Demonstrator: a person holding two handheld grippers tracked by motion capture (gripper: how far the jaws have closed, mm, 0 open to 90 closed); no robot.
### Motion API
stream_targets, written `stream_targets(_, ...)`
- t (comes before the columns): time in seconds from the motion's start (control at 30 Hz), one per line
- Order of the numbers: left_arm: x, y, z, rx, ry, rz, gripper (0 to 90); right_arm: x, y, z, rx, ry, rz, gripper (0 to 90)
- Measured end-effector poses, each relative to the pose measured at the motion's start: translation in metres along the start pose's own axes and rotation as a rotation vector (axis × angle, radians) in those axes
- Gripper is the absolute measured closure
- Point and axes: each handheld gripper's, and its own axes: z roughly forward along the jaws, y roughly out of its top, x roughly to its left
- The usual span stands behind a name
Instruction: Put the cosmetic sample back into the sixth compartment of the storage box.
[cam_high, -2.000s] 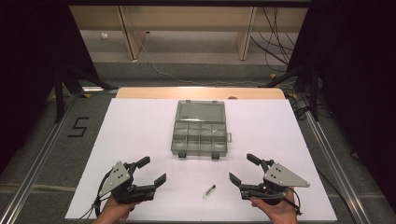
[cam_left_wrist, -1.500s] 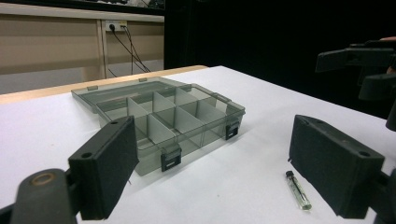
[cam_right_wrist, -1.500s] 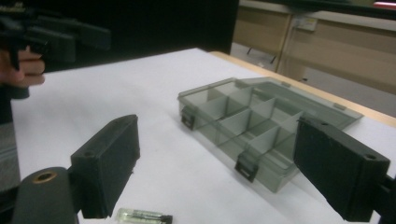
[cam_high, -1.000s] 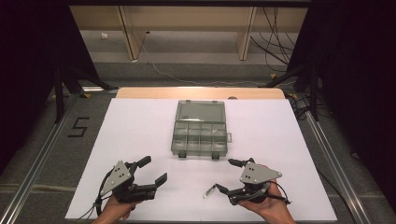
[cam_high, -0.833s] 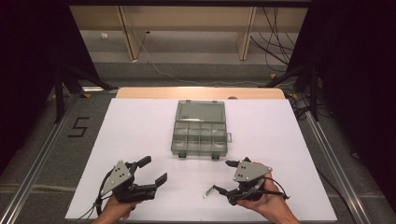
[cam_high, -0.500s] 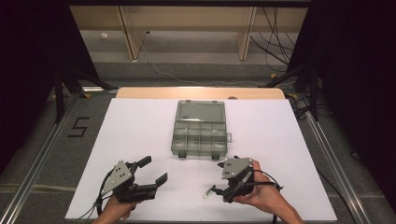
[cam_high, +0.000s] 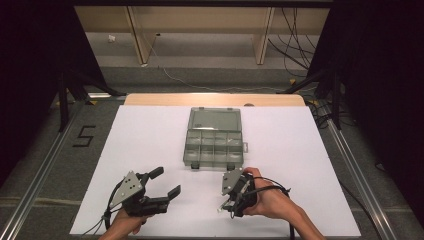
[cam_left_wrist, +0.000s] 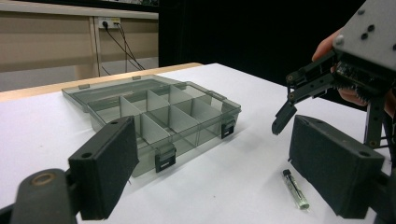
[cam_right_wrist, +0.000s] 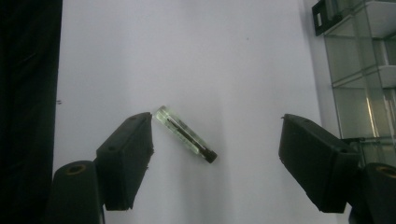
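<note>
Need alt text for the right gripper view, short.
The open right gripper points down at a small clear vial with a dark cap, lying on the white table between its jaws. A clear compartment box sits at the frame's right edge.

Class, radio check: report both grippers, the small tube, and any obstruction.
Left gripper open, idle. Right gripper open, jaws straddling the small clear tube lying flat on the table. Organiser box open beyond it, apart. Nothing in the way.
</note>
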Motion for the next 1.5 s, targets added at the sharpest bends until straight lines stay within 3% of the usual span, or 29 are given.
stream_targets(0.17, 0.0, 0.0, 0.0, 0.002, 0.0, 0.002, 15.0, 0.001, 0.009, 0.011, 0.052, 0.016, -0.043, 32.4)
stream_targets(0.3, 0.0, 0.0, -0.001, 0.001, 0.002, 0.0, 15.0, 0.001, 0.016, 0.024, 0.114, 0.074, -0.107, 39.1)
stream_targets(0.43, 0.0, 0.0, -0.003, 0.003, 0.006, 0.001, 15.0, 0.001, 0.018, 0.029, 0.15, 0.092, -0.143, 45.0)
stream_targets(0.47, 0.0, 0.0, -0.003, 0.002, 0.006, 0.0, 15.0, -0.002, 0.018, 0.029, 0.168, 0.088, -0.191, 45.6)
stream_targets(0.53, 0.0, 0.0, -0.003, 0.002, 0.007, 0.001, 15.0, -0.002, 0.018, 0.03, 0.178, 0.093, -0.192, 46.8)
stream_targets(0.57, 0.0, 0.0, -0.003, 0.002, 0.008, 0.001, 15.0, 0.0, 0.017, 0.03, 0.212, 0.101, -0.154, 48.0)
stream_targets(0.7, 0.0, -0.001, -0.003, 0.004, 0.008, 0.002, 15.0, -0.003, 0.017, 0.033, 0.199, 0.115, -0.184, 52.4)
stream_targets(0.73, 0.0, -0.001, -0.003, 0.005, 0.009, 0.003, 15.0, -0.001, 0.017, 0.032, 0.235, 0.127, -0.158, 55.7)
stream_targets(0.83, 0.0, 0.0, -0.003, 0.006, 0.008, 0.004, 15.0, -0.001, 0.018, 0.036, 0.201, 0.147, -0.179, 60.0)
stream_targets(0.9, 0.0, -0.001, -0.003, 0.006, 0.007, 0.004, 15.0, -0.001, 0.018, 0.037, 0.208, 0.151, -0.175, 61.6)
stream_targets(0.93, 0.0, -0.001, -0.003, 0.007, 0.008, 0.005, 15.0, -0.003, 0.018, 0.035, 0.252, 0.166, -0.17, 66.3)
stream_targets(1.07, 0.0, -0.001, -0.003, 0.006, 0.006, 0.002, 15.0, -0.001, 0.017, 0.035, 0.247, 0.184, -0.119, 73.0)
stream_targets(1.23, 0.0, -0.001, -0.003, 0.006, 0.006, 0.002, 15.0, -0.001, 0.017, 0.035, 0.252, 0.184, -0.117, 80.3)
stream_targets(1.27, 0.0, -0.001, -0.003, 0.006, 0.006, 0.004, 15.0, -0.003, 0.018, 0.037, 0.217, 0.181, -0.147, 80.4)
stream_targets(1.33, 0.0, 0.0, -0.004, 0.005, 0.007, 0.004, 15.0, -0.004, 0.018, 0.037, 0.211, 0.171, -0.15, 80.5)
stream_targets(1.5, 0.0, -0.001, -0.004, 0.005, 0.008, 0.001, 15.0, -0.009, 0.021, 0.027, 0.155, 0.118, -0.087, 80.6)
